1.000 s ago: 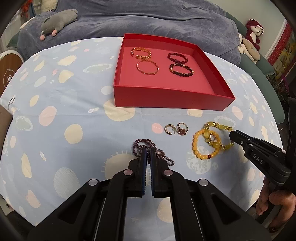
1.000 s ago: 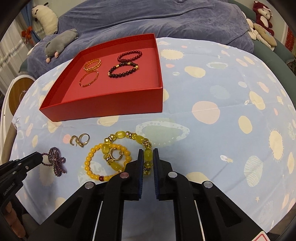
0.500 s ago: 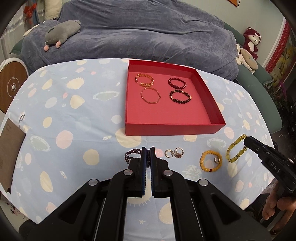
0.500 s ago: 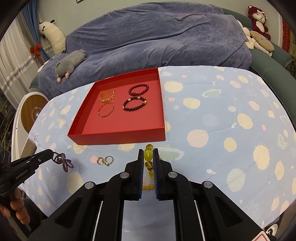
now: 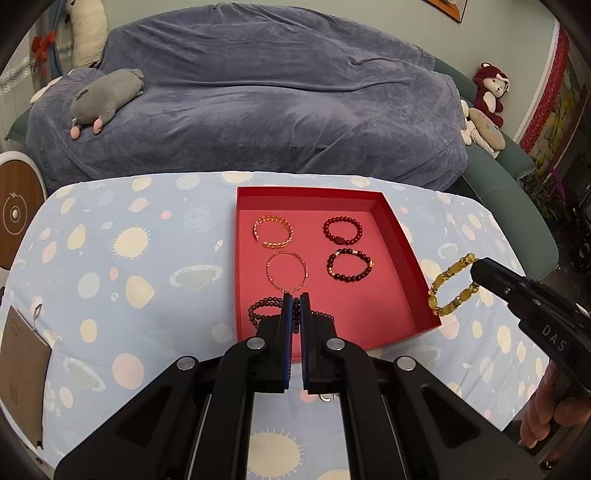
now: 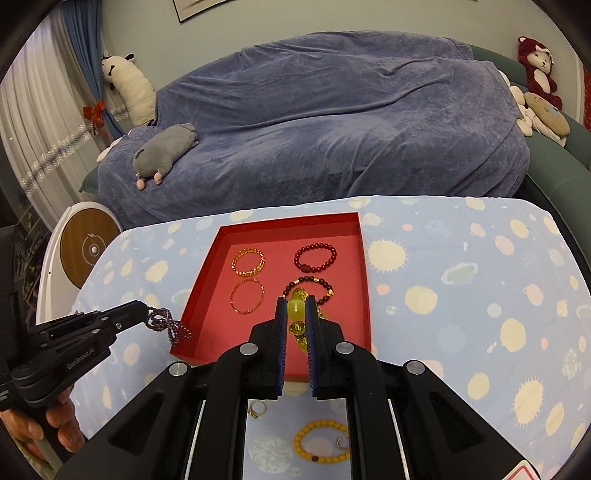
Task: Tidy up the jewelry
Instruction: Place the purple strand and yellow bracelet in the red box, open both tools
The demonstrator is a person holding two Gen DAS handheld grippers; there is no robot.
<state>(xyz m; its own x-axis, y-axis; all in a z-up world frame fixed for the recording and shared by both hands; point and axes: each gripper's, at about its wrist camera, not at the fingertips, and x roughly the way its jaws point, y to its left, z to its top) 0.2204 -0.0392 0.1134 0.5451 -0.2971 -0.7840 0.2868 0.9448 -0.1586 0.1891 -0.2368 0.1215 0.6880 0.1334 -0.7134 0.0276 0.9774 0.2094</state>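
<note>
two grippers carry beads toward the red tray (image 5: 410, 258): left gripper (image 5: 294, 306) clamps a purple bracelet (image 6: 166, 325), right gripper (image 6: 295, 314) pinches a yellow bracelet (image 5: 448, 291), both aloft near its front edge for sorting

This is a home living room. Beyond the jaws, past the far edge of a table (image 5: 110, 258) spread with a pale blue cloth of suns and planets, a long sofa (image 6: 332, 129) lies under a blue-grey throw with a grey plush animal (image 6: 164, 151) on it, left of the jaws. A red plush monkey (image 6: 537, 70) sits at the far right, a white plush toy (image 6: 129, 85) and a tied-back curtain (image 6: 29, 122) at the far left, and a framed picture (image 6: 199, 7) hangs above.
</note>
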